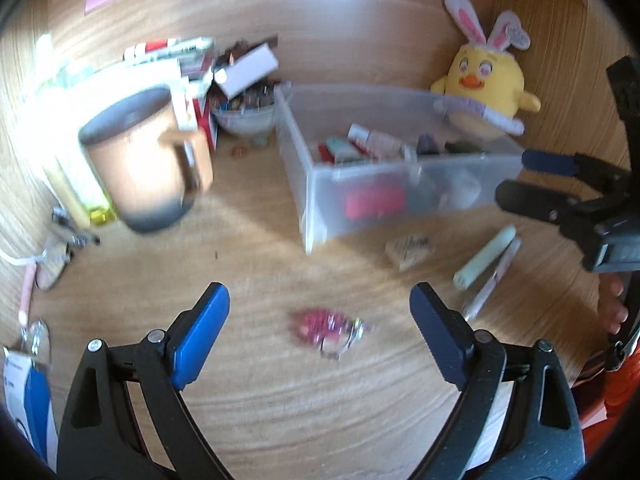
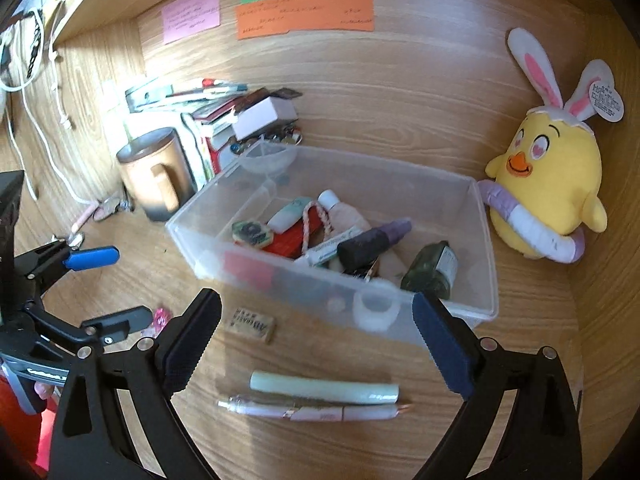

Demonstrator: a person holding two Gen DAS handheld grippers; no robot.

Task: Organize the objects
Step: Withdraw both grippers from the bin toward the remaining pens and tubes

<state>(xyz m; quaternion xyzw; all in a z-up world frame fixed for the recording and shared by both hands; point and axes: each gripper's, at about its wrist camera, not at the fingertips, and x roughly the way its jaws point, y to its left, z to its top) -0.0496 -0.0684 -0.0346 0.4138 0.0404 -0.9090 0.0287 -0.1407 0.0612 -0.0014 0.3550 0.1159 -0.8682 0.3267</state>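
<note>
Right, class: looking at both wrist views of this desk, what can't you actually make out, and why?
- Pink trinket, left wrist view: motion blur hides what it is.
- Sticky notes, right wrist view: writing too small to read.
- White item low in the clear bin: frosted wall blurs it.
- Bowl contents, left wrist view: blurred.

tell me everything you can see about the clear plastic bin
The clear plastic bin is a translucent, open-topped rectangular box standing upright on the wooden desk. It holds small toiletries: a dark green bottle, tubes, a red item and a purple stick. The yellow plush chick sits at its far right corner; contact is unclear. Neither gripper touches it.
</note>
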